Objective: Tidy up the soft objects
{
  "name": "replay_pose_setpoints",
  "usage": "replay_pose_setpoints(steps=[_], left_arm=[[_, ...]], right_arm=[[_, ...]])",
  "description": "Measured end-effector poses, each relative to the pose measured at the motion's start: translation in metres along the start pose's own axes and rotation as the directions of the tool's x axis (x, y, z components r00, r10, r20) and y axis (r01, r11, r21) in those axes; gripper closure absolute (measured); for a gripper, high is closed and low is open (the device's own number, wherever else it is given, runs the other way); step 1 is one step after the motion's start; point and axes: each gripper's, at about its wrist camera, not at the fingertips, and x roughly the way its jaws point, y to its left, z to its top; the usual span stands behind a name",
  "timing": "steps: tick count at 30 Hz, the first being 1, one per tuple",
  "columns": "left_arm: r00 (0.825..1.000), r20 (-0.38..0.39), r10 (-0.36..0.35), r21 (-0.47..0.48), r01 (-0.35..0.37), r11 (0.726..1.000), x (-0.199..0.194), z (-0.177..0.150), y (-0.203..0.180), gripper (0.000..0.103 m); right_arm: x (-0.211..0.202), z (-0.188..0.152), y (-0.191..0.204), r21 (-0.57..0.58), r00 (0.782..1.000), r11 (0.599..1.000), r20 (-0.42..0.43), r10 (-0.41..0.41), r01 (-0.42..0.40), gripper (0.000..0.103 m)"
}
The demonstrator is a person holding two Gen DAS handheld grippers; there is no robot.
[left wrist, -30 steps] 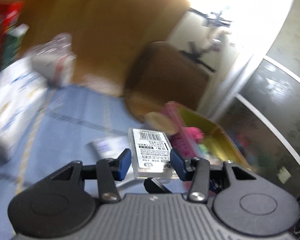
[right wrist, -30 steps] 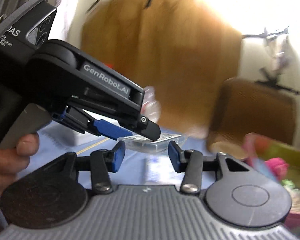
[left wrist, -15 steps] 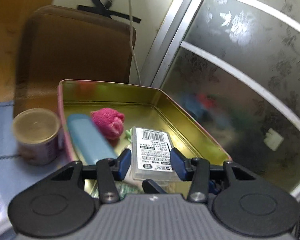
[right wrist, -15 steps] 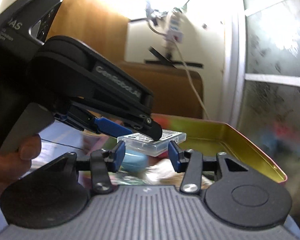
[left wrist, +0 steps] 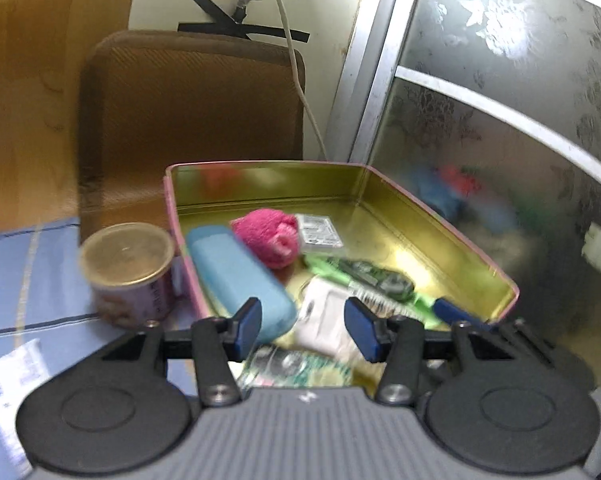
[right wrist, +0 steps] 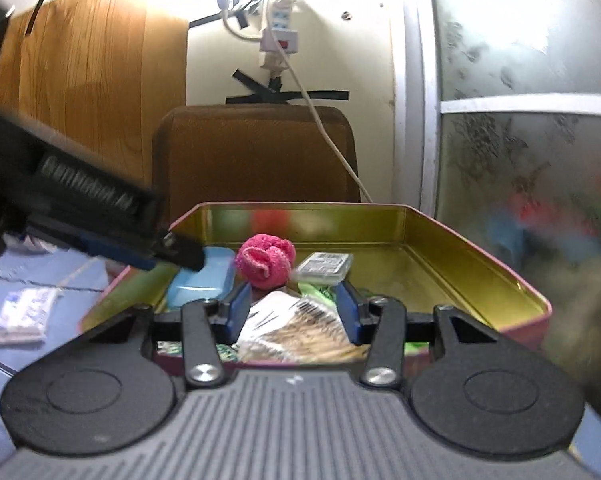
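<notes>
A gold tin box with a pink rim (left wrist: 456,236) (right wrist: 480,256) stands open on the blue cloth. In it lie a clear barcoded case (left wrist: 318,232) (right wrist: 324,266), a pink fuzzy ball (left wrist: 270,236) (right wrist: 265,261), a light blue case (left wrist: 236,280) (right wrist: 200,280), a white packet (left wrist: 326,320) (right wrist: 278,312) and green items (left wrist: 364,276). My left gripper (left wrist: 303,326) is open and empty over the box's near end. My right gripper (right wrist: 291,310) is open and empty at the box's near edge. The left gripper's body (right wrist: 80,216) shows at the left of the right wrist view.
A small round can with a tan lid (left wrist: 126,272) stands left of the box. A white tissue pack (left wrist: 10,368) (right wrist: 22,312) lies on the blue cloth at left. A brown chair back (left wrist: 192,120) (right wrist: 256,152) stands behind the box. A frosted glass door (left wrist: 500,120) is at right.
My left gripper carried the clear barcoded case over the tin box, opened and let it go. The case now lies in the box beside the pink ball. Both grippers swung right toward the box.
</notes>
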Motion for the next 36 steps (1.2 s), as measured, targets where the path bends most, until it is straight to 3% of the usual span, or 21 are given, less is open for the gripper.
replay_pose_setpoints(steps=[8, 13, 25, 36], left_arm=[[0.992, -0.014, 0.126, 0.046, -0.125, 0.991, -0.04, -0.03, 0.012, 0.052], [0.983, -0.017, 0.183, 0.037, -0.182, 0.983, -0.058, -0.045, 0.03, 0.048], [0.955, -0.033, 0.296, -0.059, -0.297, 0.953, -0.088, -0.078, 0.086, 0.047], [0.926, -0.016, 0.377, -0.086, -0.377, 0.922, -0.107, -0.093, 0.121, 0.042]], right_arm=[[-0.022, 0.005, 0.005, 0.171, 0.998, 0.983, 0.018, 0.057, -0.06, 0.053], [-0.022, 0.011, 0.021, 0.212, 0.993, 0.97, 0.006, 0.12, -0.119, 0.053], [-0.03, 0.009, 0.079, 0.149, 0.981, 0.971, -0.019, 0.191, -0.186, 0.053], [-0.032, 0.008, 0.114, 0.071, 0.973, 0.972, -0.04, 0.227, -0.224, 0.053]])
